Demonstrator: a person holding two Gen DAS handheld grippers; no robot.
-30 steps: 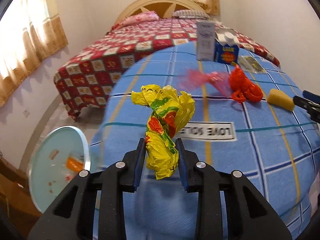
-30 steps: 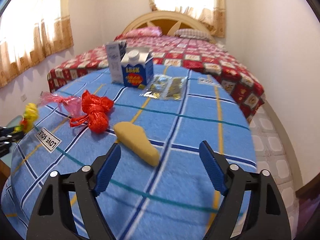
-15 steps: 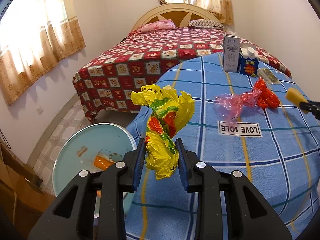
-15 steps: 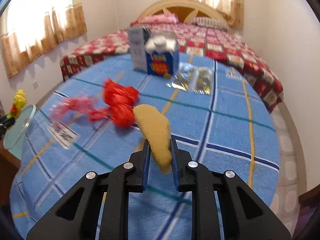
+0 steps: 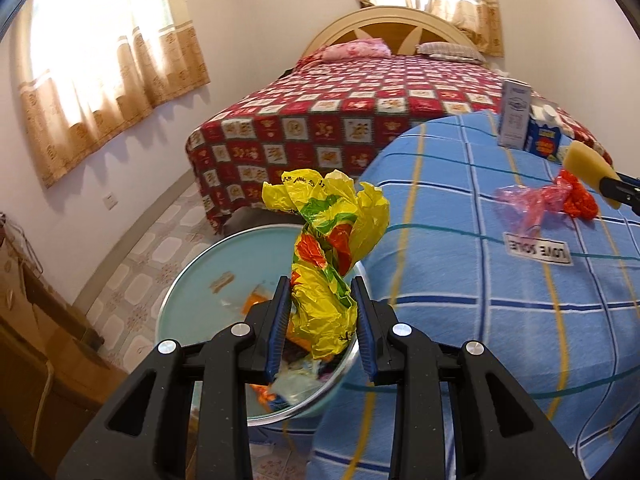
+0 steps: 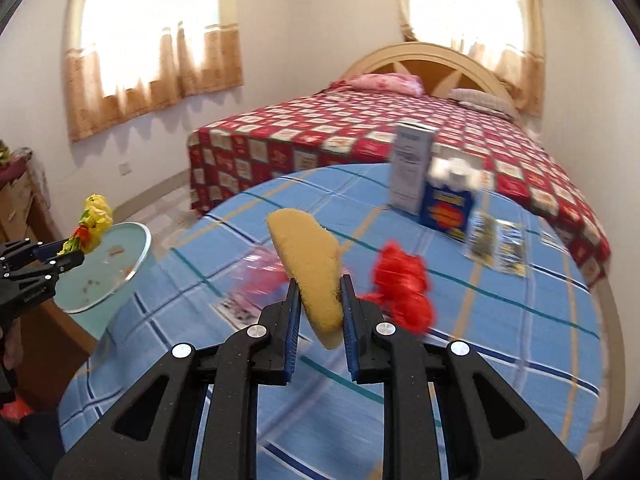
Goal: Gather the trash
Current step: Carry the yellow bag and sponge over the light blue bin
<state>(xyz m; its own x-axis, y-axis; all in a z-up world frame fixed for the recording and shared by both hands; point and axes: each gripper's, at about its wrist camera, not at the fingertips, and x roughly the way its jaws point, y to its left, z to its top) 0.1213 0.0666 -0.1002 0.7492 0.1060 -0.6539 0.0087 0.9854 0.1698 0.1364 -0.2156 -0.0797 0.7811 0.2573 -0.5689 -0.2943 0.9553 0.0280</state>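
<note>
My left gripper [image 5: 320, 296] is shut on a crumpled yellow plastic bag [image 5: 332, 256] with red and green print. It hangs over the rim of a pale blue trash bin [image 5: 180, 280] that stands on the floor beside the table. My right gripper [image 6: 319, 288] is shut on a tan sponge wedge [image 6: 308, 264], lifted above the blue checked tablecloth [image 6: 480, 340]. In the left wrist view the sponge [image 5: 588, 168] shows at the far right. The right wrist view shows the left gripper [image 6: 70, 254] with the yellow bag [image 6: 94, 220] beside the bin [image 6: 120, 264].
On the table lie a red plastic bundle [image 6: 404, 284], a pink wrapper [image 5: 528, 204], a blue carton [image 6: 448, 200], a grey box [image 6: 412, 168] and clear sachets [image 6: 496, 244]. A bed with a red checked cover [image 5: 352, 112] stands behind. A wooden cabinet [image 5: 36, 344] is left of the bin.
The right gripper closed on the sponge and lifted it off the table, moving left. The left gripper carried the yellow bag left from above the table to above the bin.
</note>
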